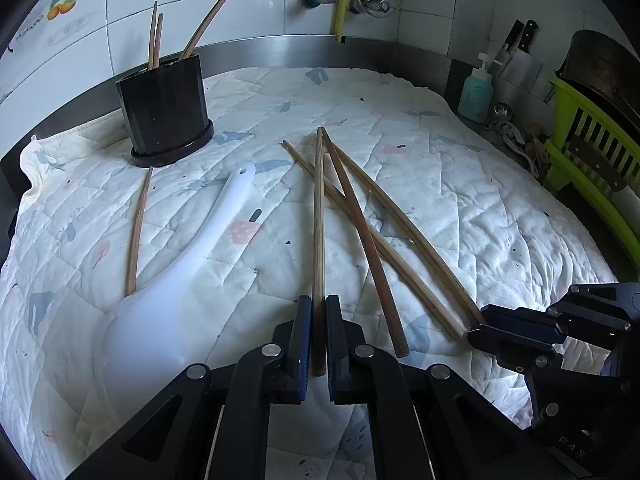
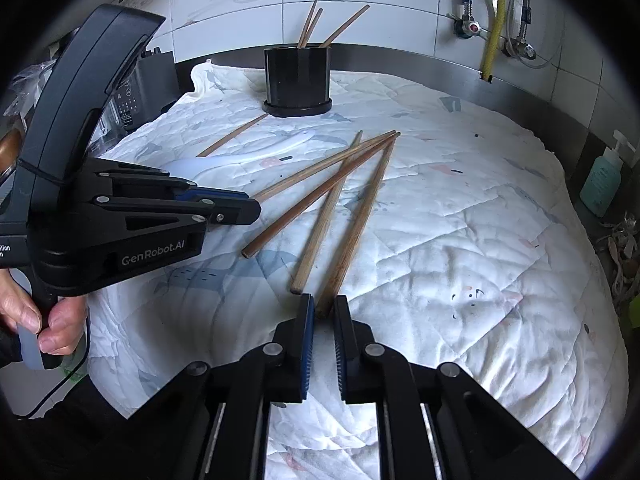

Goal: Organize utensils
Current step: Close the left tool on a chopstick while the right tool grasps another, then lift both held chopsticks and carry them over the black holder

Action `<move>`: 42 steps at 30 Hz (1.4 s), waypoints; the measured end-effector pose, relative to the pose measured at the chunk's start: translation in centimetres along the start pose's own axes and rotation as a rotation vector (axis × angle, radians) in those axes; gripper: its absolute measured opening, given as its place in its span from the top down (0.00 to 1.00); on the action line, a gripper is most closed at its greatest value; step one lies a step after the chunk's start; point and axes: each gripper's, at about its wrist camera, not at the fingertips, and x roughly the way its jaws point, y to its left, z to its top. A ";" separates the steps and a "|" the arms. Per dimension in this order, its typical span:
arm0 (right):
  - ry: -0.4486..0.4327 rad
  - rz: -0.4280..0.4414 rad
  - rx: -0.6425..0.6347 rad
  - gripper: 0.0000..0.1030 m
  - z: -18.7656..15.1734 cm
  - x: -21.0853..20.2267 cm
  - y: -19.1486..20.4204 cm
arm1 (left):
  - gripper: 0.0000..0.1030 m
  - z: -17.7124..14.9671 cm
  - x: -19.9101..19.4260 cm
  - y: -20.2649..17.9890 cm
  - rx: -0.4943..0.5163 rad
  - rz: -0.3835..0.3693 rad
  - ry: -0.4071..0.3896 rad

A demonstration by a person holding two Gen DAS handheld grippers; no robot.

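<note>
I have the left gripper (image 1: 318, 320) and right gripper (image 2: 323, 312) each clamped on a chopstick's (image 1: 319, 216) near end, ready to lift toward the black holder (image 1: 166, 110) far ahead-left.

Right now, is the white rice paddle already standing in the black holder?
No. The white rice paddle lies flat on the cloth, apart from the black holder.
</note>
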 end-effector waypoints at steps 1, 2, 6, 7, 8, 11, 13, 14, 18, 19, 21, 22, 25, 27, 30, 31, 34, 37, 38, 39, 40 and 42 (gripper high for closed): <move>-0.005 -0.005 0.005 0.89 0.0 0.0 -0.1 | 0.94 0.0 0.0 0.1 -0.002 -0.002 0.002; -0.007 -0.006 0.009 0.89 0.0 -0.1 -0.1 | 0.94 0.0 0.0 0.1 -0.004 -0.001 0.001; -0.021 -0.021 0.016 0.89 0.1 -0.5 -0.3 | 0.94 0.2 -0.2 0.5 -0.022 -0.015 0.004; -0.027 -0.028 0.018 0.89 0.1 -0.7 -0.4 | 0.94 0.3 -0.3 0.6 -0.029 -0.018 0.006; -0.038 -0.038 0.021 0.89 0.3 -1.0 -0.6 | 0.94 0.3 -0.4 0.8 -0.033 -0.017 0.004; -0.069 -0.053 0.038 0.90 0.8 -1.9 -1.3 | 0.94 0.7 -1.2 1.1 -0.037 -0.004 -0.009; -0.092 -0.065 0.040 0.90 1.3 -2.6 -1.7 | 0.94 1.0 -2.0 1.4 -0.041 -0.003 -0.027; -0.104 -0.074 0.039 0.90 1.6 -2.9 -1.8 | 0.94 1.2 -2.3 1.4 -0.042 0.001 -0.037; -0.158 -0.099 0.032 0.90 2.8 -4.2 -2.2 | 0.94 2.2 -3.9 2.0 -0.057 0.020 -0.084; -0.173 -0.104 0.032 0.90 3.2 -4.5 -2.3 | 0.94 2.5 -4.3 2.3 -0.063 0.025 -0.098; -0.198 -0.112 0.030 0.90 3.9 -4.9 -2.5 | 0.94 3.1 -4.8 2.7 -0.074 0.033 -0.116; -0.211 -0.117 0.025 0.90 4.3 -5.1 -2.6 | 0.94 3.4 -5.1 3.0 -0.079 0.036 -0.123; -0.246 -0.125 0.015 0.90 5.4 -5.6 -2.9 | 0.94 4.5 -5.7 3.8 -0.087 0.049 -0.141; -0.271 -0.130 0.012 0.90 6.1 -5.9 -3.2 | 0.94 5.3 -6.3 4.3 -0.089 0.053 -0.158; -0.308 -0.134 0.011 0.90 7.5 -6.3 -3.6 | 0.94 6.5 -7.0 5.1 -0.095 0.053 -0.180; -0.316 -0.130 0.012 0.90 7.8 -6.4 -3.8 | 0.94 6.9 -7.2 5.4 -0.095 0.055 -0.187; -0.342 -0.123 0.014 0.90 9.3 -6.5 -4.4 | 0.94 8.2 -7.7 6.2 -0.105 0.055 -0.204; -0.363 -0.125 0.000 0.90 10.5 -6.6 -4.5 | 0.94 9.5 -8.1 7.1 -0.115 0.062 -0.219; -0.366 -0.117 -0.002 0.90 10.8 -6.6 -4.6 | 0.94 9.8 -8.2 7.4 -0.118 0.066 -0.223; -0.368 -0.110 -0.003 0.90 11.2 -6.5 -4.6 | 0.94 10.2 -8.3 7.7 -0.121 0.068 -0.227; -0.369 -0.105 -0.006 0.90 11.5 -6.5 -4.7 | 0.94 10.6 -8.4 8.2 -0.125 0.070 -0.232; -0.372 -0.096 -0.015 0.90 12.2 -6.4 -4.8 | 0.94 11.4 -8.6 8.9 -0.133 0.068 -0.240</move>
